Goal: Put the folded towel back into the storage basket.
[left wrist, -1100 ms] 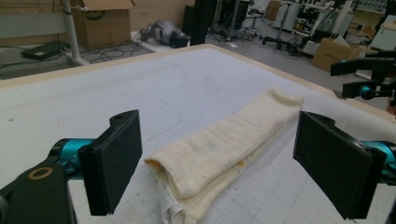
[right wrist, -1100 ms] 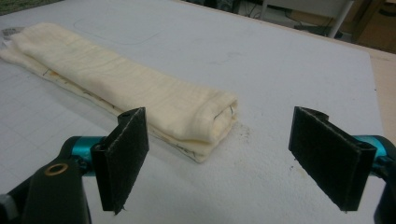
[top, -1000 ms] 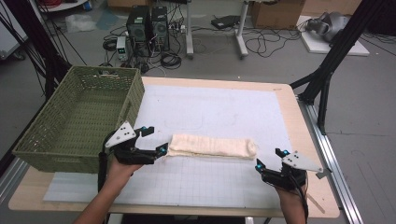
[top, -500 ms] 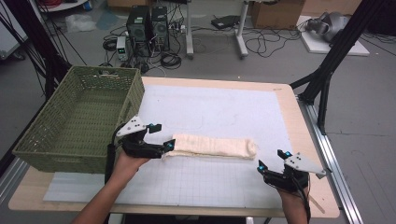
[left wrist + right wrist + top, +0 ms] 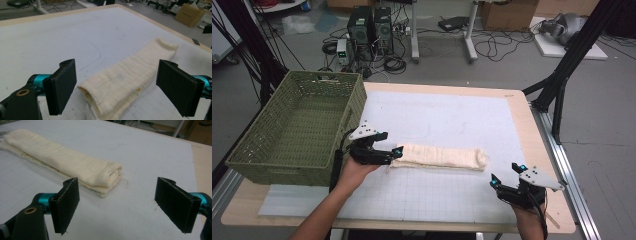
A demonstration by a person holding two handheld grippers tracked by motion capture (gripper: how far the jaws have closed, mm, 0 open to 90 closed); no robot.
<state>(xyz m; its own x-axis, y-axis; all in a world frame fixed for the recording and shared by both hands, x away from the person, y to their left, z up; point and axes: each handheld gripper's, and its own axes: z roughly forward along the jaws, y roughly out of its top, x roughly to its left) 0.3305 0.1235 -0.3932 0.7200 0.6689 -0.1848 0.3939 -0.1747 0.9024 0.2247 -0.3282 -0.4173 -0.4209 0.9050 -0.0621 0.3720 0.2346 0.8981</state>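
A folded cream cloth lies lengthwise on a white mat near the middle of the table. The left gripper sits at the cloth's left end, jaws spread wide on either side of it, gripping nothing. The right gripper rests near the table's front right corner, apart from the cloth, jaws also spread and empty. A green basket stands at the left.

High view overhead facing forward, gripper views low, close, sharing folded cloth from opposite ends
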